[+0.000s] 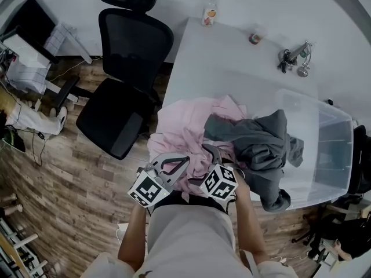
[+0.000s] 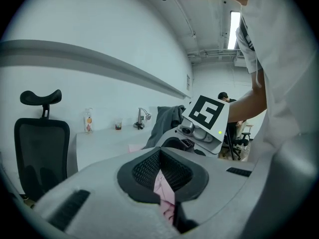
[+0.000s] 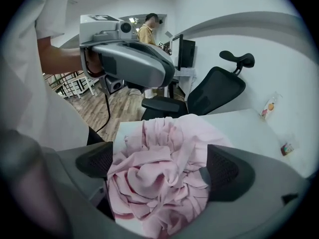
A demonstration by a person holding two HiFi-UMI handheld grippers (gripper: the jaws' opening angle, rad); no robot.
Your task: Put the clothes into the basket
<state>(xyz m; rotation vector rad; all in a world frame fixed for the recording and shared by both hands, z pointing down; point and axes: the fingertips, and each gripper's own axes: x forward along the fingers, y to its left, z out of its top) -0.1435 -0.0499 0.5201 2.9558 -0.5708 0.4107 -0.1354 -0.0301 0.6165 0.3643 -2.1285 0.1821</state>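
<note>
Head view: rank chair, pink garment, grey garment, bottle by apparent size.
1. chair
2-3. pink garment and grey garment look alike; the pink one is partly covered, so no ranking
4. bottle, smallest

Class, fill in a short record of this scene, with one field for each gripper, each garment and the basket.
left gripper: shut on pink garment
right gripper: open, pink garment between its jaws
pink garment: bunched on table, at its near edge
grey garment: draped over basket rim, partly on pink garment
basket: clear plastic, at table's right in head view
</note>
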